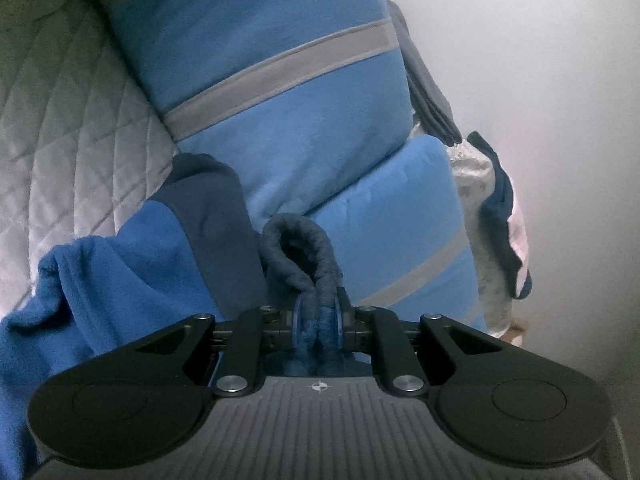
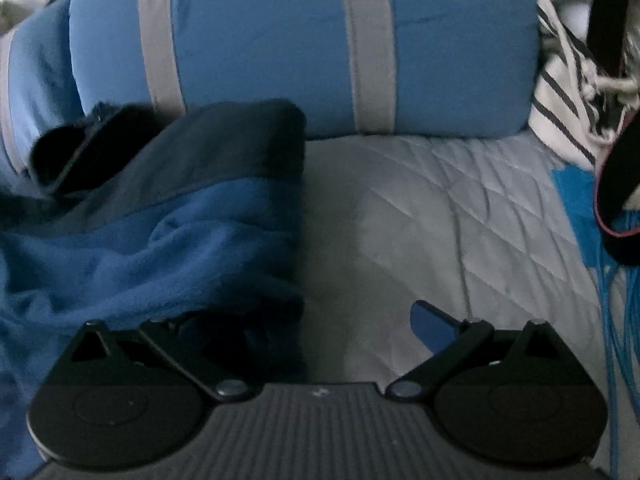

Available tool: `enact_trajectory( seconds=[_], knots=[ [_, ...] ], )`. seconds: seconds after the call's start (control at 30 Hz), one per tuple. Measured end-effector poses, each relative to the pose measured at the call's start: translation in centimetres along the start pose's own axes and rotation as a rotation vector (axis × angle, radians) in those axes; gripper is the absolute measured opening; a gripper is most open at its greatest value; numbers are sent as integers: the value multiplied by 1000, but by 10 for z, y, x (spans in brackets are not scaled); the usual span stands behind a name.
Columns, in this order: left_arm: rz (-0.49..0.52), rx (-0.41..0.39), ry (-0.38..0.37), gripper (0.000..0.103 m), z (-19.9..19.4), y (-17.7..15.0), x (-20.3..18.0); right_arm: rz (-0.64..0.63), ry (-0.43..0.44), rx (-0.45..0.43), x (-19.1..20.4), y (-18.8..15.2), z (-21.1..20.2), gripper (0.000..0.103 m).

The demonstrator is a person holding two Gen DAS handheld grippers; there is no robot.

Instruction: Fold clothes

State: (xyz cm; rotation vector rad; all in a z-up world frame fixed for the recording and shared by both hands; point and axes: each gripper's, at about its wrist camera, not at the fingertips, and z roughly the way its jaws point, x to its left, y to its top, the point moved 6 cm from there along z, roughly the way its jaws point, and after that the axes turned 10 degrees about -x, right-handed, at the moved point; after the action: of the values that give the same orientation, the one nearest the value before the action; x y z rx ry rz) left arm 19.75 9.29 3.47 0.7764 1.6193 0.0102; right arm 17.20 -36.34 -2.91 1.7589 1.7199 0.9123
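one blue fleece garment (image 2: 152,232) with a dark navy band lies on the quilted bed (image 2: 440,208), in front of two light blue grey-striped pillows (image 1: 280,92). the left hand-held gripper (image 1: 318,320) is clenched on a navy fold of the fleece. the right hand-held gripper (image 2: 320,328) stands released, its left finger hidden by the fleece.

Fuzzy fleece garment (image 1: 132,264); quilted cloth bedcover (image 2: 460,216), faint sheen perhaps; matt black plastic claw (image 1: 318,320).
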Motion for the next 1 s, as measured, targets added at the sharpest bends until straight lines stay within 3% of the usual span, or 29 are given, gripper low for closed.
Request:
enact_trajectory(
  seconds=[0.07, 0.2, 0.4, 0.5, 0.6, 0.83, 0.9, 1.0],
  knots=[
    [-13, -4, -14, 15, -1, 1, 0, -49, -37, -27, 6, -4, 10, 103],
    [-34, -45, -58, 15, -9, 10, -3, -267, -194, -76, 11, -8, 17, 103],
    [-78, -140, -46, 15, -23, 36, 2, -312, -120, -202, -5, 8, -9, 103],
    [-90, -160, -11, 15, -26, 43, 9, -249, -58, -237, -13, 13, -22, 103],
    [-70, -154, 34, 15, -24, 42, 13, -34, 28, -202, -31, 18, -16, 103],
    [55, -102, 111, 15, -15, 31, 11, 520, 182, 22, -70, 6, 7, 102],
    [84, -82, 127, 15, -12, 25, 11, 500, 151, 47, -68, 5, 7, 103],
    [93, -58, 113, 15, -9, 20, 11, 211, 33, 34, -47, 8, -6, 103]
  ],
)
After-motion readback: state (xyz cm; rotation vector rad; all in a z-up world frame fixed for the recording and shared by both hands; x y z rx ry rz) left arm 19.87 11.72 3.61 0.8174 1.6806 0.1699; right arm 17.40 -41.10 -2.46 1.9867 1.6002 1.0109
